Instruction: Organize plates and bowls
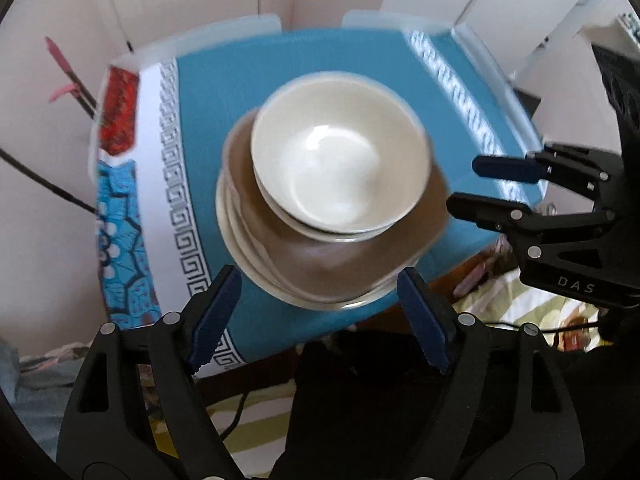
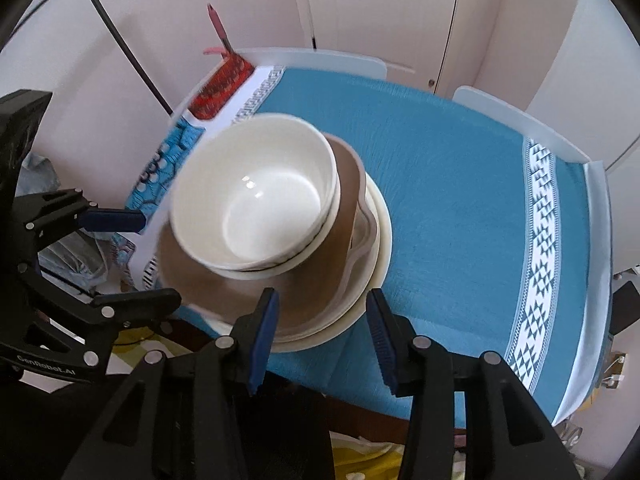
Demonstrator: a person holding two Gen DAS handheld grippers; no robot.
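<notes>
Stack: I see white bowls [image 1: 340,152] nested on a brown plate [image 1: 304,252] atop cream plates [image 1: 236,236], on the blue-clothed surface [image 1: 224,92].
Left gripper [image 1: 320,316]: jaws open, empty, just before the stack.
Right gripper [image 2: 320,340]: likewise open, empty.
Around: pink stick [image 2: 218,26] beyond the far edge.

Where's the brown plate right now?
In both wrist views the brown plate sits mid-stack near the table's front edge, under the white bowls and on top of the cream plates. Both grippers are open, holding nothing.
</notes>
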